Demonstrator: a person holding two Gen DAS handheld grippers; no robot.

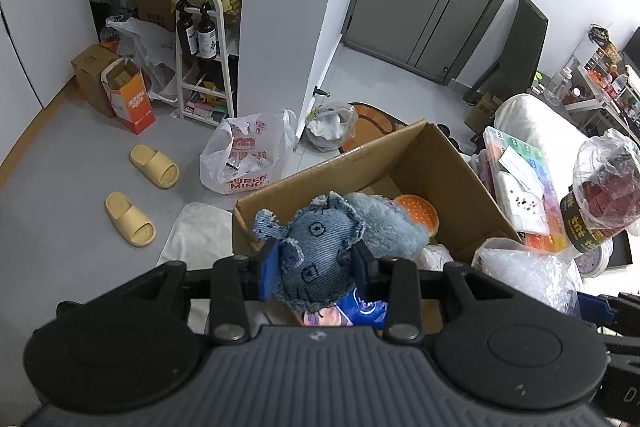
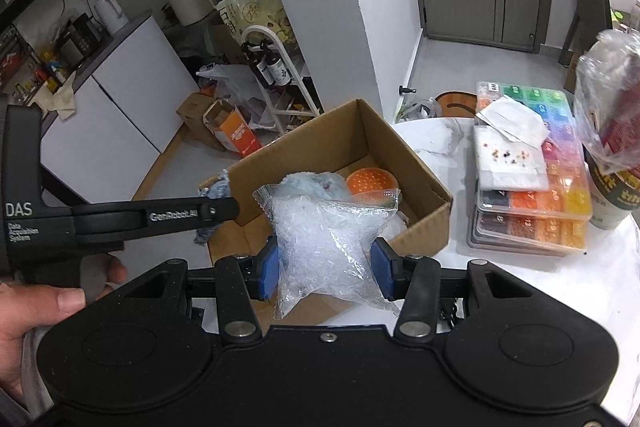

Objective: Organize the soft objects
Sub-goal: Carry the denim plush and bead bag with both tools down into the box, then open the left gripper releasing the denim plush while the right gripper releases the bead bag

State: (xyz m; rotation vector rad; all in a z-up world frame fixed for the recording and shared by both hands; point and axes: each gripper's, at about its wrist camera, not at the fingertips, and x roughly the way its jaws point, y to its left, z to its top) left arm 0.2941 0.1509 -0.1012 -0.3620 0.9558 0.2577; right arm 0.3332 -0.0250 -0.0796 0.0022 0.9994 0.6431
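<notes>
Legibly, left tool (image 2: pixel 216 215) marked "DAS", "GenRobot.AI"; grips denim toy (image 1: pixel 316 251).

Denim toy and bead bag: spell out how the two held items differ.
The denim toy is opaque blue stitched fabric; the bead bag is clear plastic full of pale beads. The left gripper holds the toy, the right gripper the bag. Both are squeezed between blue pads near the cardboard box.

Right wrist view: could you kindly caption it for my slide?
Right gripper holding a clear bag of pellets above an open cardboard box.
</notes>
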